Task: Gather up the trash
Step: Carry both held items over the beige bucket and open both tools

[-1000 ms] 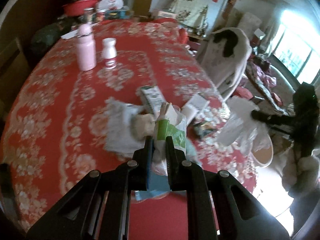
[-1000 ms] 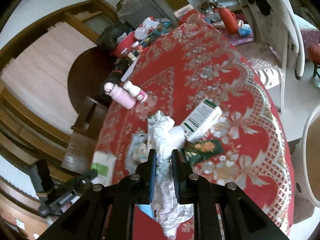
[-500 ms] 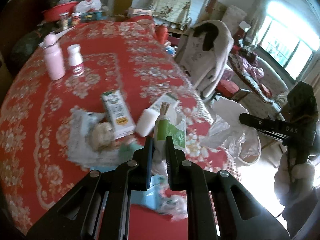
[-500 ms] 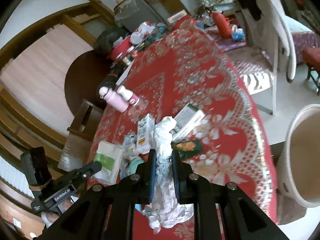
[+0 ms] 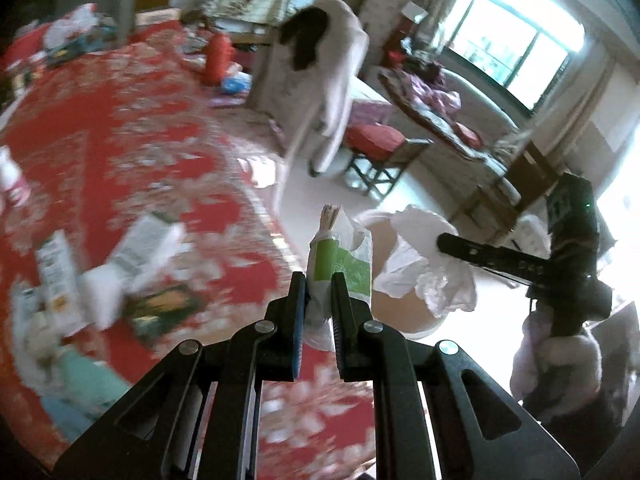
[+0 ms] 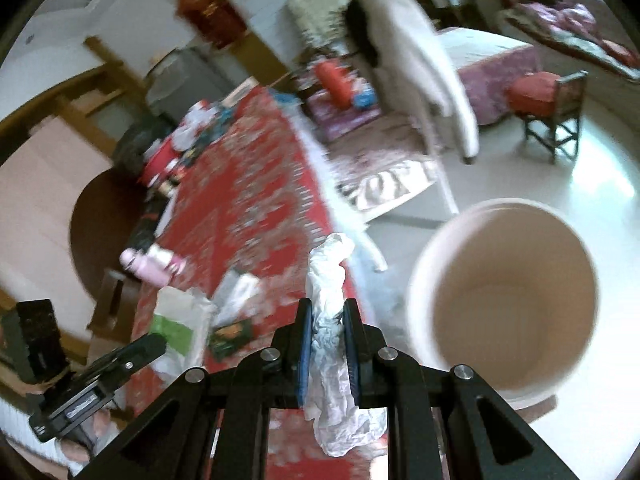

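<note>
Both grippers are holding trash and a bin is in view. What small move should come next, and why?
Probably carry the right gripper a little further right, over the open mouth of the bin, before releasing. It is shut on the crumpled white paper, which hangs beside the bin's rim, not over the opening. The left gripper, shut on the green-and-white wrapper, can follow.

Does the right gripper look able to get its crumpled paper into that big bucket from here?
Probably yes: the right gripper holds the crumpled paper beside the bucket, whose open mouth looks unobstructed.
</note>
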Motion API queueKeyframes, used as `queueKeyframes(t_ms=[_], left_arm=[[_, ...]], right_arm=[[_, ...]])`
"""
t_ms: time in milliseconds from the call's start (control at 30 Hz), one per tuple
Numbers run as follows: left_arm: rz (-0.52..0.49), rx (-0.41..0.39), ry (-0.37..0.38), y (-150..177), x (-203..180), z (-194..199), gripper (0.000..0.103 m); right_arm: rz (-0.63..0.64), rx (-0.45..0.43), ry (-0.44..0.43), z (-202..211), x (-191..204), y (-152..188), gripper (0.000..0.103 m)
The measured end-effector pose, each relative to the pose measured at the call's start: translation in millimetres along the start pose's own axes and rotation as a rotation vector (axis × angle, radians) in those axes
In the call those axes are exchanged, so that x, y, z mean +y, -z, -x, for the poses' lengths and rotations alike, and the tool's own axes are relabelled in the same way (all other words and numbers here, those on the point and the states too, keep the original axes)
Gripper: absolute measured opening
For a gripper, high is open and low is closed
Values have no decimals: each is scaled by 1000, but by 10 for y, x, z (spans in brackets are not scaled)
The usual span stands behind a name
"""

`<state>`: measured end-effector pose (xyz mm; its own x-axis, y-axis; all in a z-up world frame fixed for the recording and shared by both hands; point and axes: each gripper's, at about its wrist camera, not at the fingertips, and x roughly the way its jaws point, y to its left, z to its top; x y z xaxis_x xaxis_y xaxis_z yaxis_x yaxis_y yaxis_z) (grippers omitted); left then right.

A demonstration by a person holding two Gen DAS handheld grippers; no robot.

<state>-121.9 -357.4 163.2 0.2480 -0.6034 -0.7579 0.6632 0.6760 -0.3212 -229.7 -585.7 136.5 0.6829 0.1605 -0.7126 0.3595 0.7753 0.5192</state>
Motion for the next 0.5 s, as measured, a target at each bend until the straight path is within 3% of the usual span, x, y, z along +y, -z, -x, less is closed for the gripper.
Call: queueKeyframes(t_ms=[233,267,300,333,500], left_arm=[[-44,91,16,-115,-591,-690,10],[-47,99,18,-119,-647,-756,10],[-49,107,20,-112,-714,-823,10],[-53,117,24,-115,-785,-923,10],[-54,146,48,-101,-955,-1218,16]], right_arm=[[-73,5,101,40,-644,-146,16],[-89,5,119,45,-727,-163,25],[-104,-2,130,63,-804,-173,41],[-115,-10,134,88,-867,-175,46],[-144,-6,153,182,-1094,-158,48]])
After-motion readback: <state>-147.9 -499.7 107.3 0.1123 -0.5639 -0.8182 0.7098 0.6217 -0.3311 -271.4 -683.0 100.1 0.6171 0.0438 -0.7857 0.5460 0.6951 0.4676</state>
